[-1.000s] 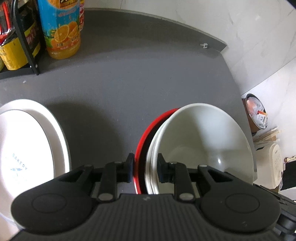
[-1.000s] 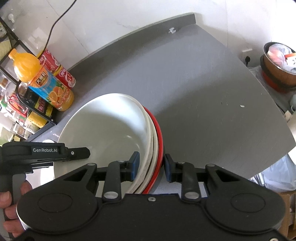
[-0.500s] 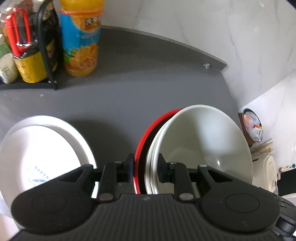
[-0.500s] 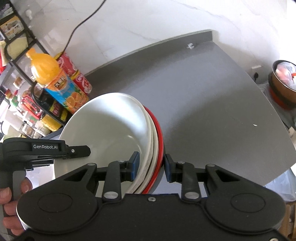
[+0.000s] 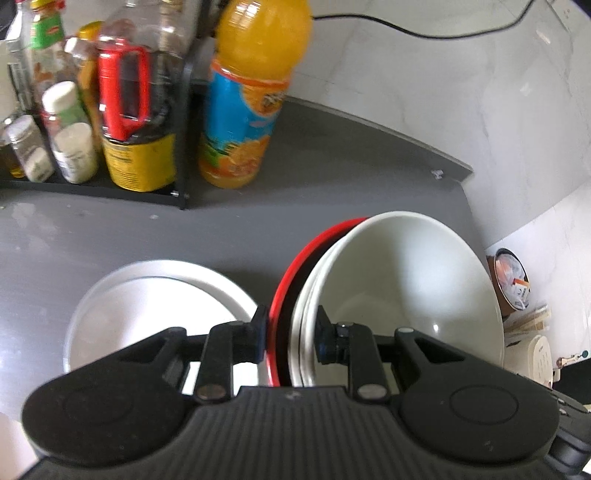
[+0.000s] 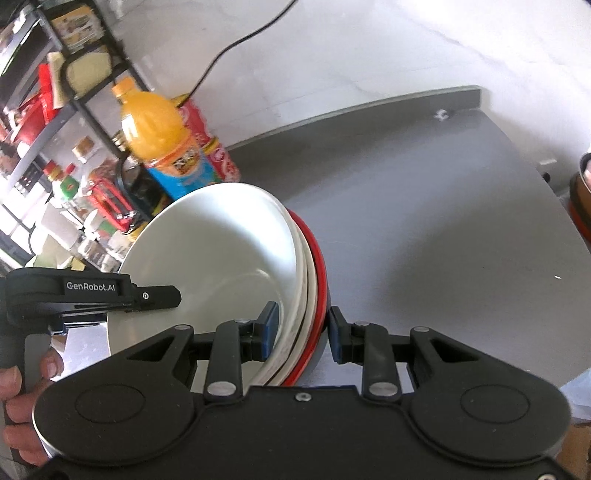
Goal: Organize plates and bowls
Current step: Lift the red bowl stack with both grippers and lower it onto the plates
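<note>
One plate [image 5: 147,306], one orange-juice bottle [image 5: 247,92]

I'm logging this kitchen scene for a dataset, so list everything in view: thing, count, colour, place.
bowl stack: white bowls nested in a red-rimmed one, count unclear, clamped at opposite rims by both grippers
plate: one, white, on the countertop left of the stack
countertop: one, grey
juice bottle: one, orange, beside the rack
rack: one, black, holds jars and bottles
cable: one, black, along the wall
left gripper: black, shut on the stack's rim
right gripper: black, shut on the far rim
hand: one, holding the left gripper
</note>
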Tool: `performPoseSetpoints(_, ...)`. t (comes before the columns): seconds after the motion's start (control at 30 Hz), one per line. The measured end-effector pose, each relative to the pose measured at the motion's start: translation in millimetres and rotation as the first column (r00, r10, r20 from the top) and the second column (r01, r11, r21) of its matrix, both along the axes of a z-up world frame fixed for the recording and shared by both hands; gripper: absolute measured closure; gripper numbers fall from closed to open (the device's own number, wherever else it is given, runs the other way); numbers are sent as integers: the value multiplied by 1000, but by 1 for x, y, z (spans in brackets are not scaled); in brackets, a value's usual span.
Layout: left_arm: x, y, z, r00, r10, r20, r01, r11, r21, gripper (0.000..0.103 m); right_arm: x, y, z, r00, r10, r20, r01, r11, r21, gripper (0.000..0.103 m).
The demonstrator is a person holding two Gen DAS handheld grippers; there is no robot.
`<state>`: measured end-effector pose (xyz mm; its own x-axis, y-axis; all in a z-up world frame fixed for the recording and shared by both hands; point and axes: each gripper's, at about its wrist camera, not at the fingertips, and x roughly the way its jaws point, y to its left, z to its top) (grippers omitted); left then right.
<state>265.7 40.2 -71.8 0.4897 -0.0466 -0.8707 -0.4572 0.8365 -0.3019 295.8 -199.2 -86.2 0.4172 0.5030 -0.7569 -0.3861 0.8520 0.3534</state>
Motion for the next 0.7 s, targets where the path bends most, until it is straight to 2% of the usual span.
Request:
performPoseSetpoints(0.4, -37, 64, -2, 998, 66, -15, -65, 998, 8, 80, -20, 65, -4, 996, 77, -33, -77, 997, 3, 75)
performPoseSetpoints(0.7, -64, 101, -17, 994, 98, -40, -98, 995, -6, 80, -37, 107, -13, 992, 111, -58, -112, 994, -13, 75)
